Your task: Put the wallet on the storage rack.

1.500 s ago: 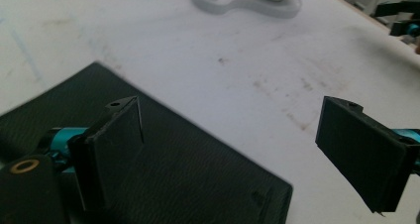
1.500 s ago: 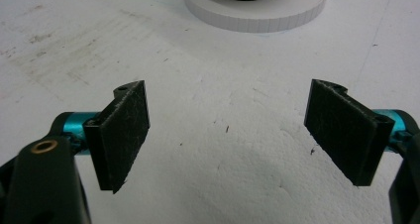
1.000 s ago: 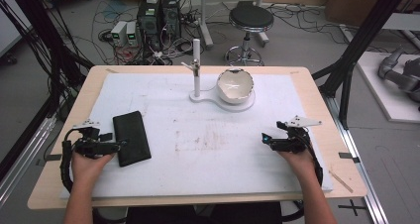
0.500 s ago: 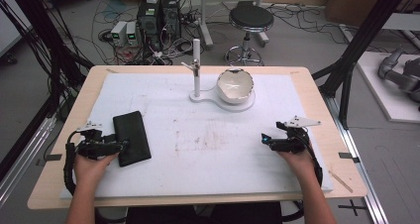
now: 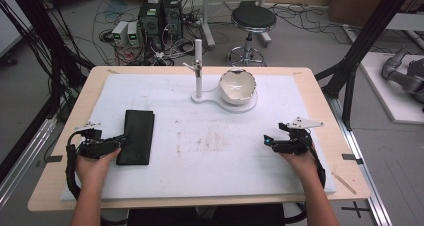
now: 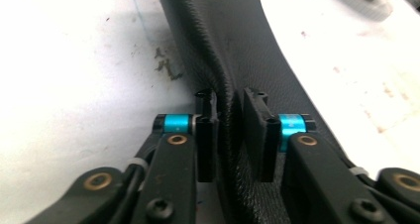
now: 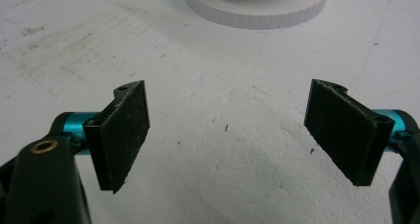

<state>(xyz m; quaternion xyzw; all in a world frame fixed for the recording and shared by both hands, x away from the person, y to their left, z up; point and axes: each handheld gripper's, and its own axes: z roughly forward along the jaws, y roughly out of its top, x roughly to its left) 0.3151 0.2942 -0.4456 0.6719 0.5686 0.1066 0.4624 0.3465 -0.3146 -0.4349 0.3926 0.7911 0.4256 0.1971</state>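
Black leather-like wallet (image 5: 136, 143) lies flat on the white foam mat (image 5: 210, 181), left side of the table, long axis running away from me. In the left gripper view its grained surface (image 6: 233, 60) runs up the middle of the frame, with a raised fold sitting right between my two pads.

My left gripper (image 5: 116, 143) is at the wallet's near-left edge, jaws pinched together on that fold. Pads (image 6: 206, 135) press the material from both sides, almost no gap beyond the leather itself. My left hand (image 5: 92, 161) is behind it, low on the mat, cable looping round the wrist.

My right gripper (image 5: 266, 141) is well apart from the wallet, on the right side of the mat, pointing left across the table. Jaws stand wide apart, nothing between them. In the right gripper view the two pads (image 7: 124, 135) frame bare, scuffed foam. My right hand (image 5: 297, 158) rests on the mat; grey plate sits on top of the gripper.

Far centre of the mat: white stand (image 5: 198, 68) with an upright post on a flat white base, and a white bowl (image 5: 238, 86) sitting on that base just right of the post. Base edge shows at the top of the right gripper view (image 7: 257, 13).

Mat has brownish stains in the middle. Wooden tabletop (image 5: 320, 86) shows around its edges.
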